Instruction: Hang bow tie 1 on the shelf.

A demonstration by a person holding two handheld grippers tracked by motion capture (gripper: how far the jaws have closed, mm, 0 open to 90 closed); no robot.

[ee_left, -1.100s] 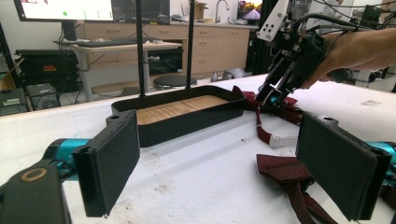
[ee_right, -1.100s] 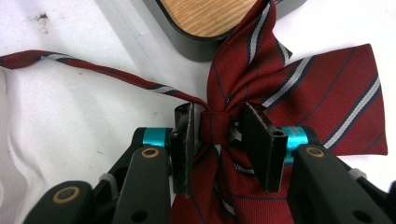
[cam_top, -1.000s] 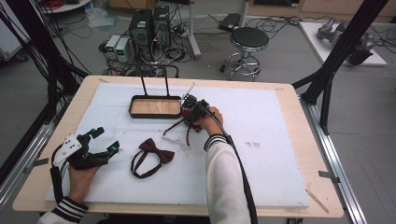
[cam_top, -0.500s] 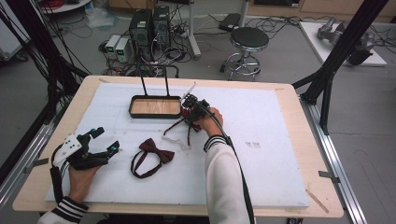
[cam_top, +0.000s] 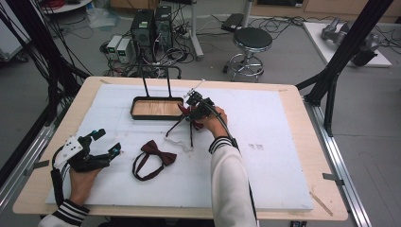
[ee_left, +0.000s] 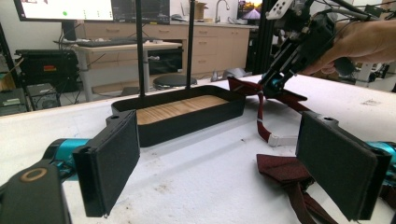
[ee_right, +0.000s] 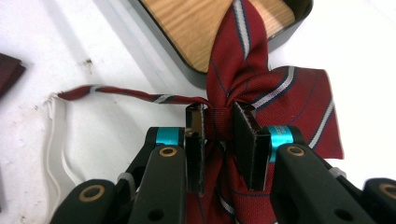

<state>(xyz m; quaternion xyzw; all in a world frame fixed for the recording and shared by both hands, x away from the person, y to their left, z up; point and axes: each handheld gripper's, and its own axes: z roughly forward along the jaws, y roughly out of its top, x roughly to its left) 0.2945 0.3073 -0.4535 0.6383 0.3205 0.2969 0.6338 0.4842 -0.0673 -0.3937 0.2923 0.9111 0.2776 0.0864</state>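
On the table's near-left corner, the left gripper (cam_top: 106,146) rested in the person's left hand (cam_top: 82,177), jaws wide apart with nothing between them, its pads facing the tray across bare white board (cam_top: 283,142).

Just right of it: plain maroon bow tie (cam_top: 152,158), flat on the board, strap looped toward the person; untouched.

Centre, far side: black tray (cam_top: 156,108) with wooden floor and two upright posts.

At the tray's right end: striped red bow tie (ee_right: 261,84), clamped at its centre knot by the right gripper (ee_right: 219,123). Its jaws had just closed on the knot, pads pressing either side of the band. One wing lay over the tray's rim onto the wood; the other spread on the board outside. Long axis, wing to wing, ran roughly across the tray's end wall, so the tie pointed into the tray. A thin strap trailed off to the side toward a white clasp (ee_right: 53,140).

Handling note, as a judgement: keeping the grip on the knot, lifting enough for the outer wing and strap to clear the rim, then carrying the whole tie inward before release should land it fully inside; a low drag would risk snagging the strap.
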